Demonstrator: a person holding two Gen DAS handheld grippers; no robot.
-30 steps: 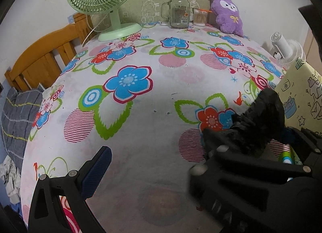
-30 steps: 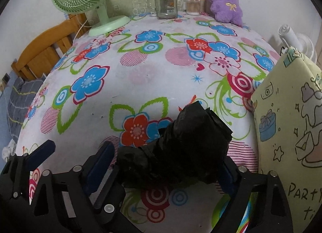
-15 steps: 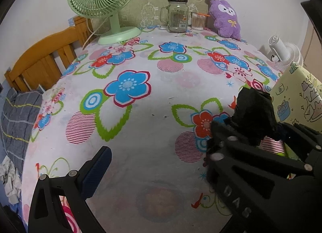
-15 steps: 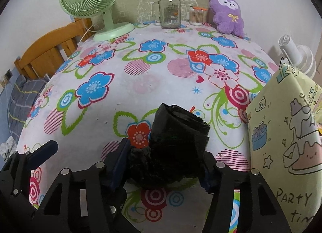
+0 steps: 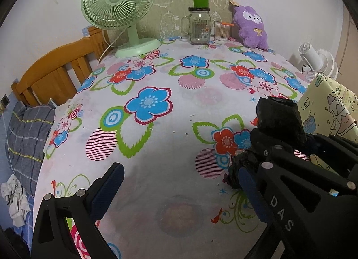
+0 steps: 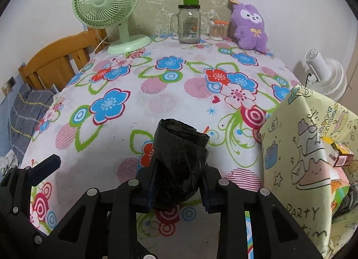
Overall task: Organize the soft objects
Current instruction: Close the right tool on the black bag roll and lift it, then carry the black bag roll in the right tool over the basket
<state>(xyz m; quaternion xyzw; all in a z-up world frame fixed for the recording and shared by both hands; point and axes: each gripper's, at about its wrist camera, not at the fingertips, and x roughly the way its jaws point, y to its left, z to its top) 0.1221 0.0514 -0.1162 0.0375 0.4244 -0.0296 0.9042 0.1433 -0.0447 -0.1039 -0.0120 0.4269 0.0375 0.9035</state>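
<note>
Two grippers hang low over the flowered tablecloth (image 6: pixel 179 93). The right gripper (image 6: pixel 177 186) has its blue-padded fingers (image 6: pixel 149 188) pinched in on a roll of black plastic bags (image 6: pixel 179 160), which stands up between them, its open end tipped away toward the far wall. The left gripper (image 5: pixel 176 187) is spread wide with nothing between its fingers, just to the left of that roll. Immediately right of the roll is a pale yellow cartoon-print bag (image 6: pixel 311 153), its mouth showing packets inside. Well beyond the roll, along the wall, stand a green desk fan (image 6: pixel 107 6), a glass jar mug (image 6: pixel 189 27) and a purple plush toy (image 6: pixel 250 28).
</note>
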